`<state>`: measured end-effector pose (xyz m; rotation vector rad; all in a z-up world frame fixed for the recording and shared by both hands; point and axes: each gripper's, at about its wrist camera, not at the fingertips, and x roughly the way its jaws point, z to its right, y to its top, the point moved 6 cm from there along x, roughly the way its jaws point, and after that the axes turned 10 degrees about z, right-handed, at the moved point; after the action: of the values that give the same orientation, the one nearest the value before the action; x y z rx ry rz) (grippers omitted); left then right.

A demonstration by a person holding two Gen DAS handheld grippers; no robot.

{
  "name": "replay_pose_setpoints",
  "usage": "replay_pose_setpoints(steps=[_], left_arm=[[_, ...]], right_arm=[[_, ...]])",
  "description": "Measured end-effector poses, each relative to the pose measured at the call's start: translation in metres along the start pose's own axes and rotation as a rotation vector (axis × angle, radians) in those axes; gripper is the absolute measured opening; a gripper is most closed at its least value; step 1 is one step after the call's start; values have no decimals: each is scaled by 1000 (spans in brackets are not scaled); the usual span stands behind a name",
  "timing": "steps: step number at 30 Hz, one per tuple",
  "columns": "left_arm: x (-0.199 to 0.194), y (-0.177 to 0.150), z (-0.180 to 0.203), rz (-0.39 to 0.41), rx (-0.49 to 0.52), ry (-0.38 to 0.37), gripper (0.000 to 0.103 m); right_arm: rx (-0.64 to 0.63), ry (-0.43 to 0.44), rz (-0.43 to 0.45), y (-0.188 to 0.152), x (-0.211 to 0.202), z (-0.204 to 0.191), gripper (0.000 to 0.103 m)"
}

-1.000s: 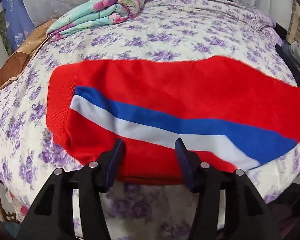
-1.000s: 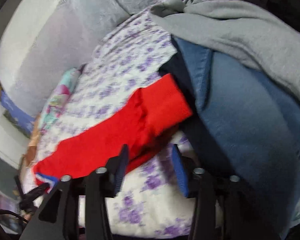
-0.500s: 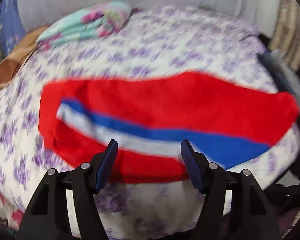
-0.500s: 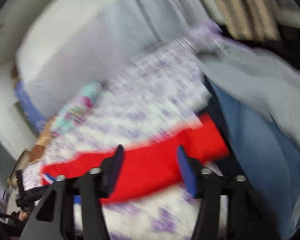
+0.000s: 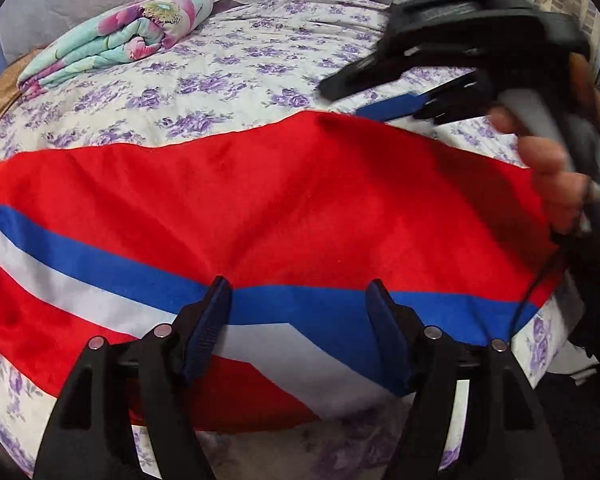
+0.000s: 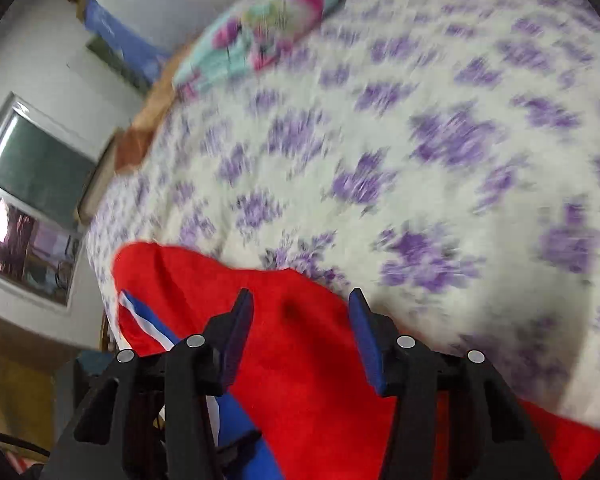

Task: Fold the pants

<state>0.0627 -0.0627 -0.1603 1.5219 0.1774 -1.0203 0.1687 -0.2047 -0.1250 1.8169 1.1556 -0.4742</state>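
The soft red pants w/ blue & white stripes (image 5: 300,208) lie flat by the flowery bed's (image 5: 236,60) near edge, so both open, empty tongs, left (image 5: 298,312) & right (image 6: 298,320), should pinch matching edges evenly.

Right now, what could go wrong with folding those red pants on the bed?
1. The left hand-held gripper hovers open over the red pants near the bed's front edge; a shallow pinch might catch only the top layer, making a crooked fold.
2. The right hand-held gripper view is blurred from quick motion, so it could miss the far hem.
3. It might also snag the flowered sheet along with the pants.
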Motion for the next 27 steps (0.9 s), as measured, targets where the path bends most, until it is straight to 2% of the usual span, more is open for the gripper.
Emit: replay_pose_setpoints(steps=[2,6,11,12,14,15,19,23,25,27], left_arm=[[-1,0,0,9,5,-12,69],[0,0,4,16,17,-31,76],[2,1,5,14,21,-29,78],[2,1,5,12,21,-28,78],[2,1,5,9,22,-21,78],[3,1,5,6,24,-15,78],[3,2,5,-3,16,-7,78],[3,1,5,-9,13,0,79],[2,0,5,-12,14,5,79],[2,0,5,-14,14,8,79]], right_arm=[[-16,-1,-19,-3,6,-2,50],[-83,-36,-41,10,12,-6,52],[-165,29,-166,-1,17,-14,51],[-185,35,-186,-5,19,-16,49],[-188,36,-192,-6,25,-17,31],[-183,38,-192,-5,29,-17,16],[-139,29,-117,2,35,-11,12],[-142,-22,17,9,23,-3,12],[-152,-199,131,25,9,19,11],[-88,-146,135,30,0,30,9]])
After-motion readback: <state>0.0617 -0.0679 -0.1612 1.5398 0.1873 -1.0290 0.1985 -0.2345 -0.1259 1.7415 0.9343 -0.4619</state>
